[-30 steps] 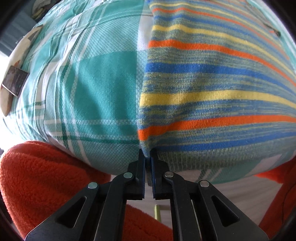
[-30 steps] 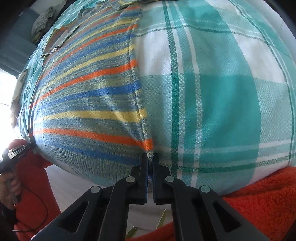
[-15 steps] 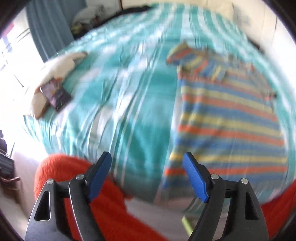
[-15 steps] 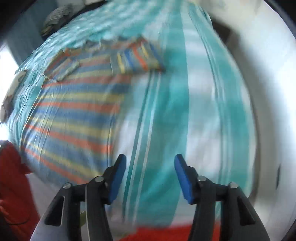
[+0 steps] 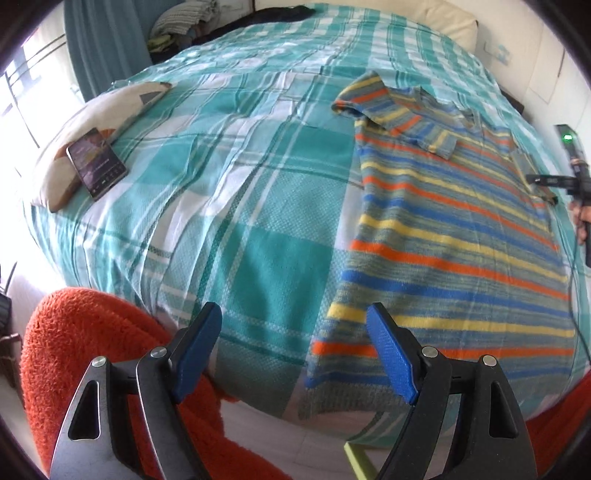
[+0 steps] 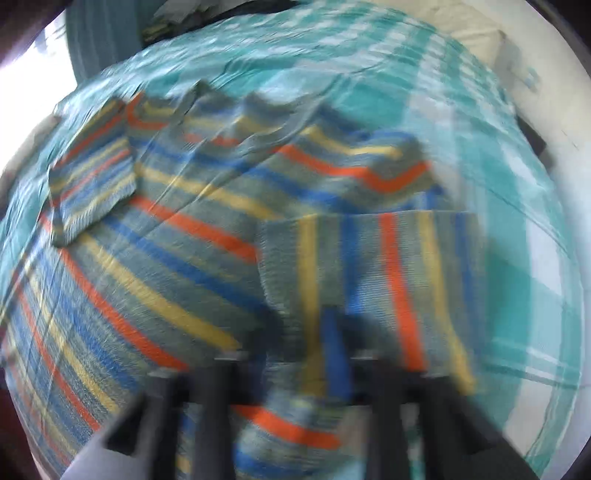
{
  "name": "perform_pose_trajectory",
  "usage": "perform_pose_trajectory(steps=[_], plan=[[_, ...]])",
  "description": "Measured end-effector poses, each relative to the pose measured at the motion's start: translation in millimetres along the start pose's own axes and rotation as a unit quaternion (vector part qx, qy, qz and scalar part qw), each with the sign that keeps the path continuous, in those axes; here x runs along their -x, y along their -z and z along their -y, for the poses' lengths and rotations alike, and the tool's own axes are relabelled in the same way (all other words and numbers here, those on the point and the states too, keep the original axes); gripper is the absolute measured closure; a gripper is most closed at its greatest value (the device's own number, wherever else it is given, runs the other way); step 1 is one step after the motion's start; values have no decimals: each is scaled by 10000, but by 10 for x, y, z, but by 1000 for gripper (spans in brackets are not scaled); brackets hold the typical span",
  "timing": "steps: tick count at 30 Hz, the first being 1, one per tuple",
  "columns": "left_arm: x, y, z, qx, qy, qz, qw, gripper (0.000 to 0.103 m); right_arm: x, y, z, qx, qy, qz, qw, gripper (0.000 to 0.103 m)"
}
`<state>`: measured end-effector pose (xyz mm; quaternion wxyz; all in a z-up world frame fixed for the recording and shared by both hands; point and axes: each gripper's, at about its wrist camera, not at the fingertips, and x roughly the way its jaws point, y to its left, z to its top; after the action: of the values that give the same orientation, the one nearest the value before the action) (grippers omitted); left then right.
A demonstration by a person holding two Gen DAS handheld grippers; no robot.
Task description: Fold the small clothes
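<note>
A striped knit sweater in blue, orange and yellow lies flat on the right half of a bed, its left sleeve folded across the chest. My left gripper is open and empty, held above the bed's near edge just left of the sweater's bottom hem. The right wrist view is motion-blurred: the sweater fills it, with the right sleeve folded over the body. My right gripper hovers close over that sleeve, its jaws apart; whether it touches the cloth is unclear.
The bed has a teal and white plaid cover. A phone rests on a pillow at the left edge. An orange fleece sleeve is at the bottom left. Piled clothes lie at the far end.
Both grippers let go of the sweater's bottom hem corners and opened. The left pulled back above the bed edge. The right swung up over the sweater toward the folded right sleeve.
</note>
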<state>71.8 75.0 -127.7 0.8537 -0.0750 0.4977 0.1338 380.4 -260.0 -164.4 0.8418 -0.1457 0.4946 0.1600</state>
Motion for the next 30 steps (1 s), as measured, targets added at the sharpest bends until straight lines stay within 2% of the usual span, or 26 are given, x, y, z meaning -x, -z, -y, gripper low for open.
perform_pose_trajectory(steps=[2, 4, 6, 8, 12, 15, 16, 17, 18, 19, 20, 21, 22, 23, 25, 26, 28, 30], plan=[[-70, -12, -18, 86, 45, -126, 9999, 21, 335, 51, 537, -792, -54, 432, 9959, 99], [-126, -24, -26, 156, 79, -217, 9996, 21, 618, 184, 1097, -1582, 68, 720, 9848, 99], [-158, -30, -19, 190, 94, -269, 9994, 21, 830, 406, 1678, -2459, 145, 863, 9653, 99], [-172, -24, 7, 165, 94, -296, 9994, 21, 930, 711, 2198, -3129, 290, 826, 9457, 99], [-178, -9, 110, -7, 80, -304, 9995, 21, 784, 1114, 2576, -3740, 41, 511, 9260, 99], [-164, 10, 161, -141, 31, -270, 9995, 21, 689, 1405, 2648, -4312, -562, 760, 8973, 98], [-162, 15, 167, -171, 9, -262, 9995, 21, 662, 1496, 2653, -4495, -756, 869, 8858, 93], [-159, 13, 170, -177, -2, -258, 9995, 21, 628, 1506, 2610, -4651, -883, 951, 8757, 92], [-158, 10, 171, -174, -12, -258, 9995, 21, 588, 1593, 2642, -4918, -1131, 1087, 8565, 82], [-166, 8, 168, -163, -25, -267, 9995, 21, 581, 1637, 2661, -5060, -1266, 1178, 8450, 67], [-174, 6, 168, -155, -36, -281, 9995, 21, 585, 1691, 2672, -5173, -1348, 1264, 8356, 62], [-182, 5, 168, -150, -47, -300, 9994, 21, 551, 1716, 2669, -5247, -1395, 1277, 8300, 64], [-191, 6, 169, -148, -62, -319, 9994, 21, 522, 1696, 2663, -5223, -1394, 1158, 8333, 92], [-195, 8, 168, -148, -81, -329, 9993, 21, 495, 1647, 2636, -5108, -1206, 948, 8459, 99], [-191, 13, 164, -143, -98, -327, 9993, 21, 605, 1552, 2586, -4764, -678, 858, 8724, 101], [-192, 16, 157, -133, -101, -324, 9993, 21, 702, 1545, 2585, -4643, -326, 903, 8804, 101], [-211, 15, 148, -110, -109, -347, 9993, 21, 817, 1602, 2626, -4502, 292, 842, 8885, 101], [-245, 9, 153, -112, -116, -398, 9991, 21, 804, 1699, 2652, -4528, 495, 674, 8877, 101]])
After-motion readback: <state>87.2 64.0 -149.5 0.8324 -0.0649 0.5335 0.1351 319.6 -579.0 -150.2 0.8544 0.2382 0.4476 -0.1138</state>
